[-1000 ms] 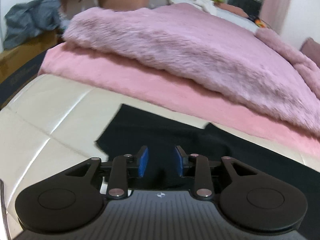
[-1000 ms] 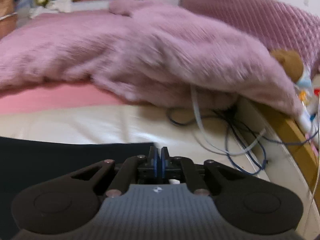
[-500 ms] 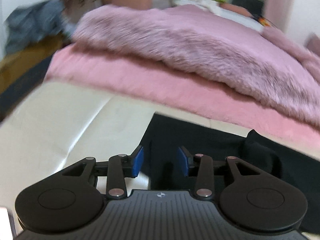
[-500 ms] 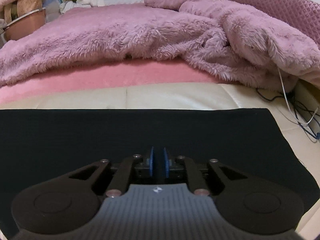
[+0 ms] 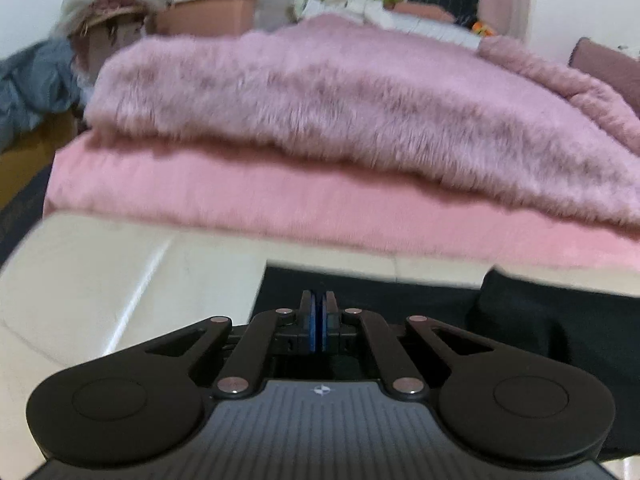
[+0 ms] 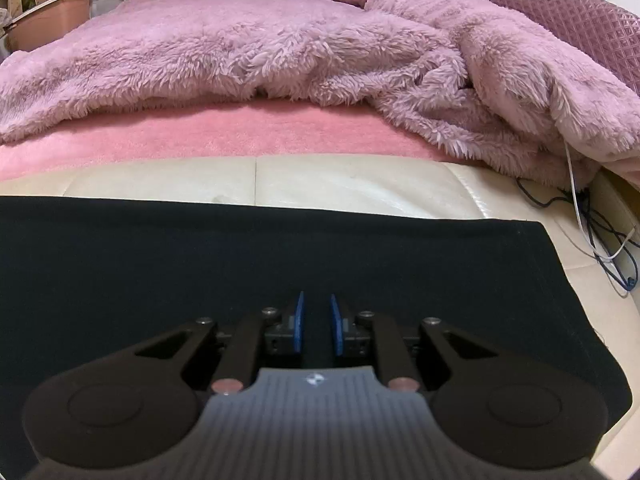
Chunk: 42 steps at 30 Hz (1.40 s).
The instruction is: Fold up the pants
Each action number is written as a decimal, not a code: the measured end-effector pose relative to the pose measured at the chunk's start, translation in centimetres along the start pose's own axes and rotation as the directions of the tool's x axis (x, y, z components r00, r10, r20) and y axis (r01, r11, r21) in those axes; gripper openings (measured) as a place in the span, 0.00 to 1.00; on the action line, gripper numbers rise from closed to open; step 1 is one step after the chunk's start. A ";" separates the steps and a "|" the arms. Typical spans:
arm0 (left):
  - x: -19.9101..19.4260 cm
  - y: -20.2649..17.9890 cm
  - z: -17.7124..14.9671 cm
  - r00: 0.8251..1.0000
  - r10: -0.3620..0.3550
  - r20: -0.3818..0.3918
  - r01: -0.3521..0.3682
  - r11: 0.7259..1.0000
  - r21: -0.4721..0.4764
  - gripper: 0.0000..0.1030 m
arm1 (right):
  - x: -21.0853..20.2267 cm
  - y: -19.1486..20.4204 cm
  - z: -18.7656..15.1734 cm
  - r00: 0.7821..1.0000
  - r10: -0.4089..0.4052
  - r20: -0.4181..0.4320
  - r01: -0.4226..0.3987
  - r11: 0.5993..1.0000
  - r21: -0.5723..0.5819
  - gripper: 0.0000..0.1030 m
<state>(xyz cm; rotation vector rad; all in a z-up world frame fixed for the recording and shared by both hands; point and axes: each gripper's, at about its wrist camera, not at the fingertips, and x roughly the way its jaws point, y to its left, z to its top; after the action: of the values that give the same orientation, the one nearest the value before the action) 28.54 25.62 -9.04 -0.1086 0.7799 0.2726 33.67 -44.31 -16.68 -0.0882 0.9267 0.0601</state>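
The black pants (image 6: 168, 264) lie flat on a cream leather surface (image 6: 360, 188); their right end shows a straight edge in the right wrist view. My right gripper (image 6: 316, 322) is open just above the cloth near that end, holding nothing. In the left wrist view the pants' left end (image 5: 400, 300) lies under my left gripper (image 5: 319, 312), whose blue pads are pressed together at the cloth's edge; whether cloth is pinched between them is hidden. A raised fold of the pants (image 5: 540, 312) sits to the right.
A pink sheet (image 6: 224, 136) and a fluffy pink blanket (image 6: 280, 44) lie just beyond the cream surface. Tangled cables (image 6: 600, 236) hang at the right end. A grey garment (image 5: 28, 80) and tubs (image 5: 208, 12) stand at the far left.
My left gripper moved to the pants' left edge and shut. My right gripper swung left over the pants and opened.
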 end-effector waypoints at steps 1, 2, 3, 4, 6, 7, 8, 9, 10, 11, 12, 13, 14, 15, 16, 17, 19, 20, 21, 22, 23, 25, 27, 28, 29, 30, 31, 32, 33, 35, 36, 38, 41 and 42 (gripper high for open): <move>-0.1 0.1 0.6 1.000 0.000 0.007 0.000 1.000 0.012 0.02 | 0.0 0.0 0.0 1.000 0.002 -0.001 -0.002 1.000 0.000 0.11; 0.1 0.2 1.4 1.000 0.007 0.010 -0.007 1.000 0.028 0.02 | 0.0 -0.1 0.0 1.000 0.005 -0.003 -0.005 1.000 0.002 0.11; 0.4 0.4 2.1 1.000 0.019 0.011 -0.019 0.999 0.043 0.02 | 0.0 -0.1 0.1 1.000 0.007 -0.005 -0.006 1.000 0.004 0.11; 0.9 0.7 2.7 0.999 0.031 0.007 -0.031 0.998 0.056 0.02 | 0.1 -0.1 0.1 1.000 0.007 -0.006 -0.007 1.000 0.006 0.11; 2.0 1.1 3.6 0.999 0.041 -0.013 -0.040 0.997 0.071 0.02 | 0.0 -0.1 0.1 1.000 0.004 -0.007 -0.004 1.000 0.005 0.11; 2.7 1.2 3.9 0.999 0.043 -0.027 -0.041 0.996 0.083 0.02 | 0.0 0.0 0.1 1.000 0.002 -0.007 -0.002 1.000 0.004 0.11; 3.5 1.2 4.2 0.998 0.042 -0.050 -0.037 0.995 0.096 0.02 | 0.1 0.0 0.1 1.000 0.000 -0.008 0.001 1.000 0.003 0.11; 4.3 1.1 4.2 0.996 0.046 -0.077 -0.037 0.993 0.113 0.02 | 0.1 0.1 0.1 1.000 -0.002 -0.010 0.002 1.000 0.001 0.11; 4.8 0.9 4.1 0.994 0.059 -0.092 -0.046 0.990 0.132 0.04 | 0.1 0.1 0.1 1.000 -0.003 -0.011 0.003 1.000 0.000 0.11; 5.5 0.8 4.0 0.991 0.081 -0.107 -0.066 0.988 0.139 0.15 | 0.2 0.1 0.1 1.000 -0.004 -0.012 0.004 1.000 0.001 0.11; 5.8 1.0 4.1 0.988 0.099 -0.115 -0.084 0.988 0.130 0.18 | 0.2 0.1 0.1 1.000 -0.004 -0.012 0.004 1.000 0.002 0.11; 5.7 1.3 4.1 0.988 0.106 -0.108 -0.095 0.990 0.104 0.21 | 0.2 0.1 0.2 1.000 -0.004 -0.013 0.004 1.000 0.002 0.11; 5.1 1.9 4.1 0.991 0.099 -0.091 -0.094 0.994 0.057 0.25 | 0.2 0.1 0.2 1.000 -0.006 -0.015 0.006 1.000 0.000 0.11; 4.3 2.4 4.1 0.993 0.084 -0.078 -0.084 0.996 0.005 0.28 | 0.2 0.1 0.2 1.000 -0.008 -0.017 0.008 1.000 -0.004 0.11; 3.5 2.9 3.9 0.995 0.066 -0.071 -0.069 0.997 -0.036 0.29 | 0.2 0.2 0.3 1.000 -0.010 -0.021 0.010 1.000 -0.008 0.11; 2.5 3.5 3.7 0.997 0.041 -0.073 -0.047 0.996 -0.079 0.29 | 0.3 0.3 0.4 1.000 -0.013 -0.024 0.012 1.000 -0.010 0.11; 0.7 4.4 3.1 0.996 0.001 -0.084 -0.015 0.986 -0.169 0.29 | 0.2 0.5 0.7 0.999 -0.026 -0.032 0.026 1.000 -0.013 0.11; -0.4 4.9 2.5 0.995 -0.019 -0.093 -0.002 0.975 -0.220 0.29 | -0.2 0.8 0.9 0.999 -0.041 -0.029 0.041 0.999 -0.019 0.11; -1.2 5.2 1.9 0.995 -0.043 -0.095 0.016 0.963 -0.269 0.29 | -0.6 1.0 0.9 0.999 -0.045 -0.020 0.045 0.999 -0.020 0.11; -2.0 5.7 1.0 0.992 -0.081 -0.098 0.045 0.944 -0.328 0.29 | -1.4 1.4 0.8 0.999 -0.040 -0.001 0.040 0.999 -0.012 0.11; -2.5 6.2 0.6 0.989 -0.110 -0.101 0.063 0.921 -0.385 0.29 | -2.3 1.8 0.6 0.999 -0.036 0.018 0.036 0.999 0.000 0.11; -2.8 7.1 -0.9 0.980 -0.166 -0.109 0.090 0.861 -0.501 0.29 | -4.0 2.8 -0.1 0.999 -0.029 0.036 0.029 1.000 0.008 0.11; -2.6 7.6 -2.1 0.972 -0.207 -0.110 0.104 0.801 -0.590 0.29 | -6.0 4.2 -1.1 0.999 -0.009 0.045 0.009 1.000 0.009 0.16; -2.3 7.7 -2.6 0.971 -0.213 -0.109 0.103 0.784 -0.612 0.29 | -6.9 4.9 -1.7 0.999 0.010 0.042 -0.010 1.000 0.009 0.19; -1.9 7.8 -3.0 0.970 -0.218 -0.109 0.101 0.764 -0.637 0.29 | -7.7 5.5 -2.4 0.999 0.025 0.037 -0.026 1.000 0.009 0.27; -1.6 7.9 -3.3 0.968 -0.228 -0.106 0.101 0.739 -0.666 0.29 | -8.4 6.0 -3.0 0.999 0.037 0.028 -0.038 0.999 0.008 0.31; -1.2 8.0 -3.6 0.967 -0.235 -0.101 0.102 0.716 -0.691 0.29 | -9.1 6.7 -3.8 0.999 0.048 0.017 -0.048 0.999 0.002 0.31; -0.8 8.2 -3.8 0.968 -0.231 -0.099 0.096 0.703 -0.705 0.29 | -9.7 7.2 -4.4 0.999 0.053 0.006 -0.053 0.999 -0.007 0.33; -0.5 8.3 -3.9 0.970 -0.220 -0.101 0.082 0.692 -0.718 0.29 | -10.2 7.7 -5.0 0.999 0.051 -0.005 -0.051 0.999 -0.018 0.37; -0.1 8.4 -4.1 0.973 -0.207 -0.100 0.067 0.672 -0.737 0.29 | -11.0 8.1 -6.2 0.999 0.042 -0.025 -0.043 0.999 -0.026 0.38; 0.0 8.3 -4.1 0.974 -0.206 -0.097 0.067 0.668 -0.742 0.29 | -11.4 8.0 -6.7 0.998 0.044 -0.036 -0.045 0.999 -0.017 0.39; 0.1 8.3 -4.0 0.976 -0.191 -0.103 0.051 0.663 -0.747 0.08 | -12.0 7.8 -7.6 0.997 0.046 -0.062 -0.046 0.999 0.007 0.41; -0.2 8.1 -3.8 0.981 -0.158 -0.115 0.026 0.691 -0.723 0.00 | -12.8 7.7 -8.6 0.995 0.044 -0.084 -0.042 0.999 0.030 0.41; -0.4 7.9 -3.6 0.982 -0.150 -0.111 0.027 0.703 -0.711 0.00 | -13.2 7.8 -8.9 0.995 0.048 -0.086 -0.045 0.998 0.035 0.41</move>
<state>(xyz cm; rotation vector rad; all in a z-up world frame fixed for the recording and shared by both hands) 23.62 32.44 -11.28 -0.9171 0.7916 0.4687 18.02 -37.68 -11.83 -0.0392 1.0164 0.0843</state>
